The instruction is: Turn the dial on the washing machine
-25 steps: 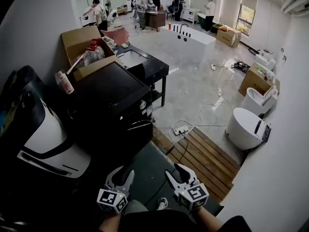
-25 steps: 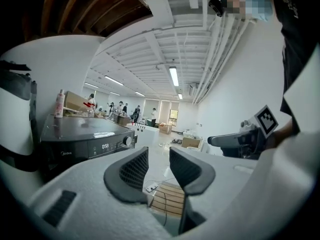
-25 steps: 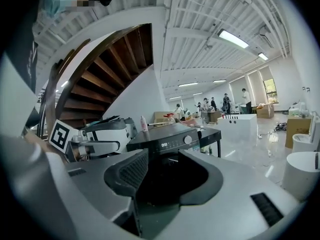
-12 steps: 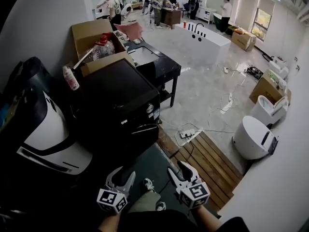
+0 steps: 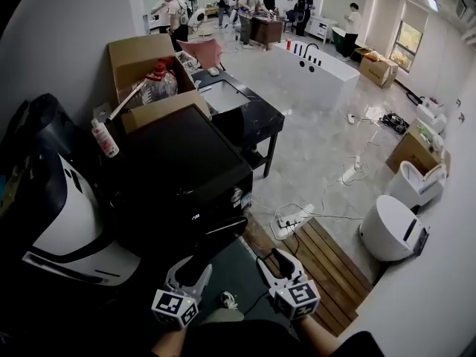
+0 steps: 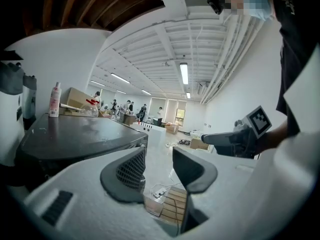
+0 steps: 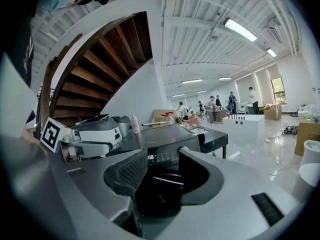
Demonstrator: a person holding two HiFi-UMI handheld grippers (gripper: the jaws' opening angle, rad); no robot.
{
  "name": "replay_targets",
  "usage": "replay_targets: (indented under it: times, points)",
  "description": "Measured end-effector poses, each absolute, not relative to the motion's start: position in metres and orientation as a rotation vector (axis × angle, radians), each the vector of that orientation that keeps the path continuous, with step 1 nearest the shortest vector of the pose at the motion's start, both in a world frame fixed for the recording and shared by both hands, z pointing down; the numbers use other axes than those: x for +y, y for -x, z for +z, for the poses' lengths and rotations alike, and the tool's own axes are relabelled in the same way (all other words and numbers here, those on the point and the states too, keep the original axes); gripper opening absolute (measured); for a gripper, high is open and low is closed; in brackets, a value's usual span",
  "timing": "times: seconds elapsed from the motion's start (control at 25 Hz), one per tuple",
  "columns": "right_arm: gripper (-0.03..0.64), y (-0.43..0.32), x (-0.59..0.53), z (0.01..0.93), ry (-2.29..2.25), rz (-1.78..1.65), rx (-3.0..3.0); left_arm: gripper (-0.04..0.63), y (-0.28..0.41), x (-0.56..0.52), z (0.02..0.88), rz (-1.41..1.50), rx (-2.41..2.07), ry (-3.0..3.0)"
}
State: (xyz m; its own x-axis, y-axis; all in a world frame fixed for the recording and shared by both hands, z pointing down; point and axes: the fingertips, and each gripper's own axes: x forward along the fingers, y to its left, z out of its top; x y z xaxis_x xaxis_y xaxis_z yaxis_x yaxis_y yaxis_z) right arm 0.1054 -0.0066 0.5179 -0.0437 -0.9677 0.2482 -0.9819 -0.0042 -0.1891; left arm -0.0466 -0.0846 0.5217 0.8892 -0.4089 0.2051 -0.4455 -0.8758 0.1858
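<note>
Since neither the right gripper [image 7: 162, 176] nor the left gripper [image 6: 159, 166] touches the washing machine [image 5: 186, 177], I judge the task unstarted. Approach, grasp and turn all remain. The right jaws stand partly apart, empty, aimed at the machine's front, where the dial [image 5: 236, 196] sits. The left jaws have just been opening wide and are empty, pointing past that front.
</note>
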Motion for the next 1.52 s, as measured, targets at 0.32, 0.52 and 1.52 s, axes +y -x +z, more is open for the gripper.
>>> replay_targets:
  times: [0.32, 0.52, 1.52]
  points:
    - [0.176, -0.117, -0.081, 0.509, -2.147, 0.487, -2.200, 0.164, 0.031, -0.140, 0.520, 0.224, -0.633, -2.843]
    - [0.176, -0.125, -0.117, 0.518, -2.052, 0.460, -2.209, 0.164, 0.028, -0.164, 0.526, 0.228, -0.679, -2.807]
    - [0.249, -0.169, -0.256, 0.587, -1.435, 0.309, -2.262, 0.164, 0.021, -0.220, 0.542, 0.202, -1.201, -2.552]
